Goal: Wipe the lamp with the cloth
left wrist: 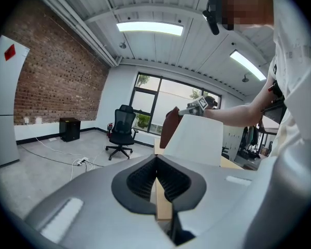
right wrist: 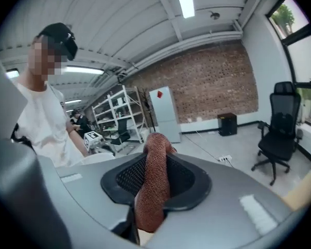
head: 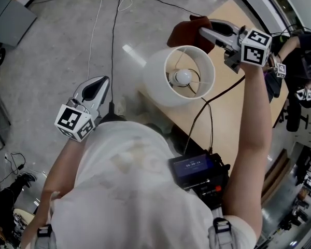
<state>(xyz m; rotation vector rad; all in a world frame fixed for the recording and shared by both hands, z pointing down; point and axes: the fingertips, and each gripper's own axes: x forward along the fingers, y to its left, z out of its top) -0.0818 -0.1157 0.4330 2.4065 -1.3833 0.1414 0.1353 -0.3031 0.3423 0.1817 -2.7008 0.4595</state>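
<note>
Wooden table (head: 233, 102), upper right: lamp (head: 182, 77) upright at top centre, our right gripper (head: 203, 31) clamping cloth (head: 186, 32) at its upper-right rim; our left gripper (head: 101, 82), closed and empty, well apart at middle left.

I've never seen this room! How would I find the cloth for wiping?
Look for the light wooden table, then the white lamp with the round shade and bare bulb at its edge. Just past the shade's far rim, the right gripper pinches a reddish-brown knitted cloth. It is the only dark red, floppy thing there.
</note>
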